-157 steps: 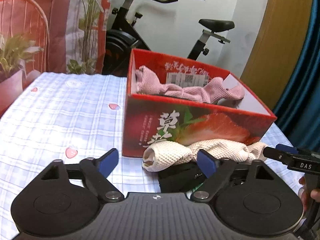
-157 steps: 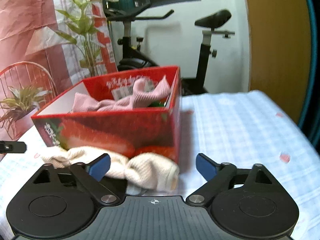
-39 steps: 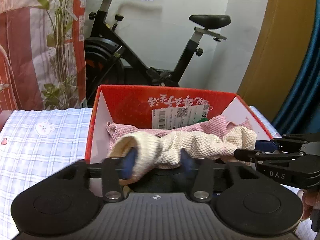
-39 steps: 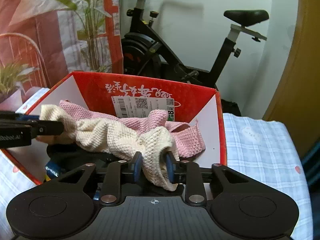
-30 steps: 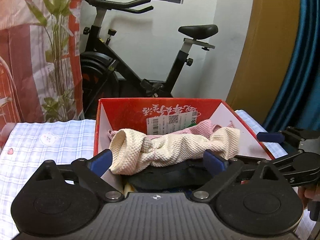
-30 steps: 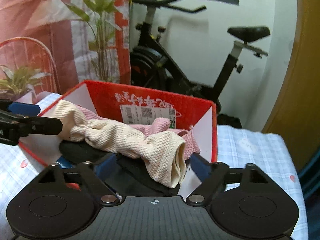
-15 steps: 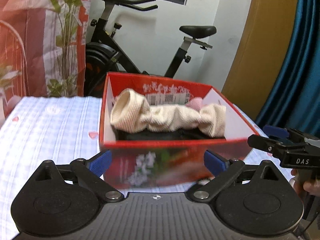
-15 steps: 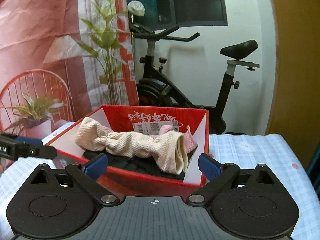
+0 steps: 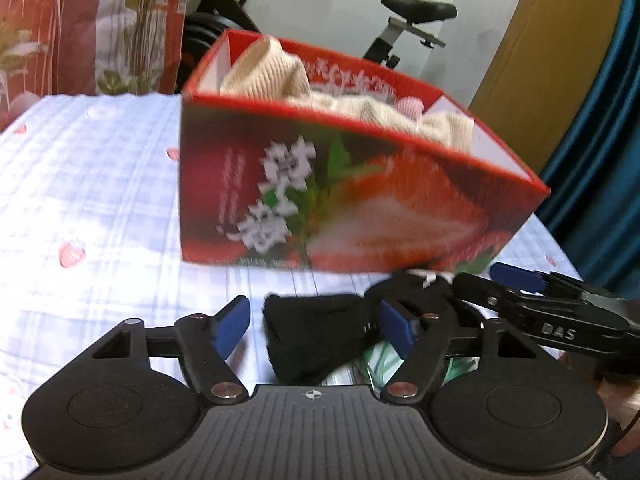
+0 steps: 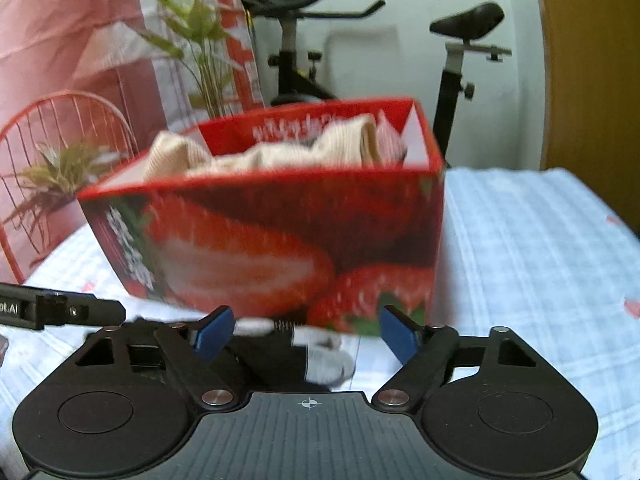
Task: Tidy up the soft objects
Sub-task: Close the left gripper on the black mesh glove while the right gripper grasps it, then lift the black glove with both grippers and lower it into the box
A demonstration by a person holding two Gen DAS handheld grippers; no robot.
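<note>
A red strawberry-print box (image 9: 320,200) (image 10: 280,232) stands on the checked tablecloth, with a cream knitted cloth (image 9: 272,68) (image 10: 280,156) and a bit of pink cloth (image 9: 410,104) lying inside. In front of the box lies a black sock (image 9: 312,332) (image 10: 276,356) with a white end (image 10: 324,356). My left gripper (image 9: 316,326) straddles its dark end and my right gripper (image 10: 306,330) its white end. Both jaws are closing with the sock between them, and the pads do not press on it. Each gripper shows in the other's view: the right gripper (image 9: 492,284), the left gripper (image 10: 80,310).
Green-printed packaging (image 9: 376,364) peeks out under the sock. An exercise bike (image 10: 460,60), a potted plant (image 10: 60,176) and a red wire chair (image 10: 72,120) stand behind the table. A blue curtain (image 9: 600,120) hangs at the right. The tablecloth (image 9: 100,180) stretches left of the box.
Both grippers let go of the cream cloth in the box, opened and dropped to the table in front of it. Their jaws have narrowed around the black sock.
</note>
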